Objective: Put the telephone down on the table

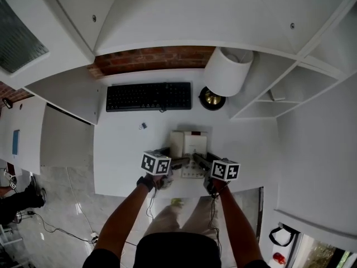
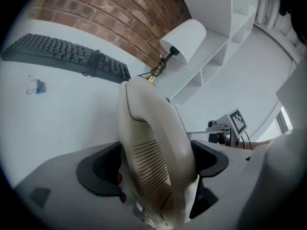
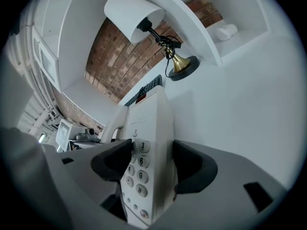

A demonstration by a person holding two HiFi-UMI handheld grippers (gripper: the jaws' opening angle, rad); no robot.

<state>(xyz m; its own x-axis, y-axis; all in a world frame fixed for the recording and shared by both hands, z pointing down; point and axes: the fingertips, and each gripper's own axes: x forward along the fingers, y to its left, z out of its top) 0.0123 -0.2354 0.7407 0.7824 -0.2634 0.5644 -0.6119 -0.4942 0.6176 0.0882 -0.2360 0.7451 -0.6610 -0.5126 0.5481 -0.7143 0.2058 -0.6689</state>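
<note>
Nearest in head view: two forearms (image 1: 125,214) stretched forward, each ending in a marker-cubed tong. Beyond them left gripper (image 1: 177,162) and right gripper (image 1: 201,161), angled inward, meeting near end of cream telephone (image 1: 189,144) from opposite sides. Two-sided hold, likely for keeping base and receiver together and level. Telephone over middle of white table (image 1: 120,149), close to front edge, on or just above the top; cannot tell whether resting yet. Farther back: black keyboard (image 1: 149,96), small binder clip (image 1: 143,126), white-shaded lamp (image 1: 227,71), all well apart from telephone, so nothing blocking a set-down.

Left gripper view: jaws spread wide yet closed around handset (image 2: 151,128), dark pads touching both flanks, slotted earpiece facing camera. Grabs receiver instead of base, probably to stop a slide off the cradle. Keyboard and binder clip beyond at left.

Right gripper view: jaws likewise wide, pressed on keypad end of telephone (image 3: 148,123) base, one pad against digit column, other against outer side wall. Handset arching off to left, lamp overhead.

Judged stage: grip firm on both parts, release not yet done. Calls for telephone flat on table before spreading either pair of jaws; otherwise risk of receiver tipping loose.
</note>
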